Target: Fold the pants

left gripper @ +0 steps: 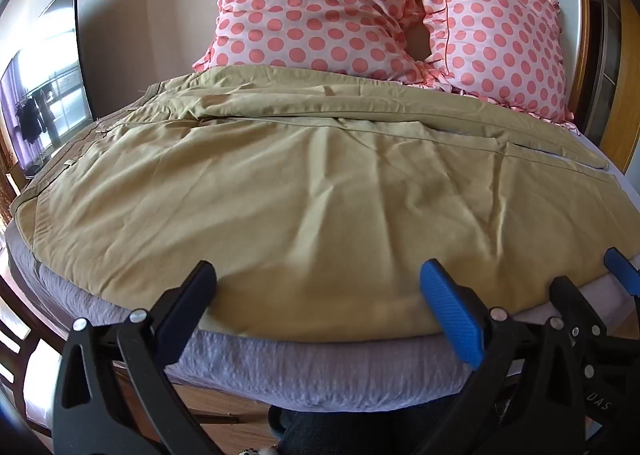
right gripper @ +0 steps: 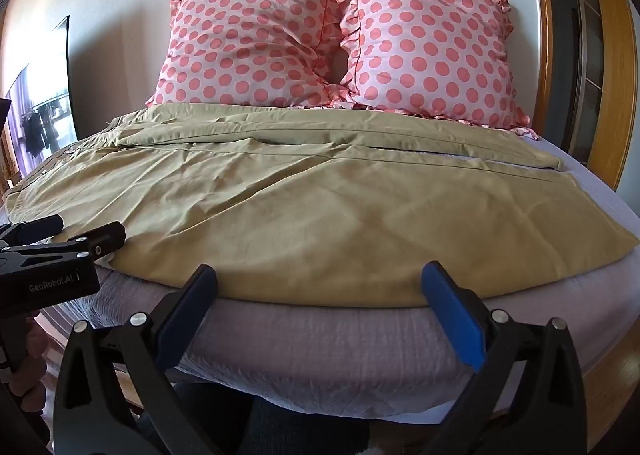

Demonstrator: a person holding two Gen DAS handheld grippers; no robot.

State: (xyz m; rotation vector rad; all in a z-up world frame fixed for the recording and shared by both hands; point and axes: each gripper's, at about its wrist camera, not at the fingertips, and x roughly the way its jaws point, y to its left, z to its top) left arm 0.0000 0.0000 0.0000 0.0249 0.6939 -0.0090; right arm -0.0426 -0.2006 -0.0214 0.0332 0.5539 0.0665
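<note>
While flat: pants (right gripper: 320, 211), bedtop.

left gripper (left gripper: 318, 297): black plastic arms, blue ribbed pads, silver screws | right gripper (right gripper: 320, 295): same build | left body: white "GenRobot.AI" marking, left edge of right-wrist frame

Sunlit bedroom: cream wall (right gripper: 120, 7), polka-dot pillows (right gripper: 256, 39).
</note>
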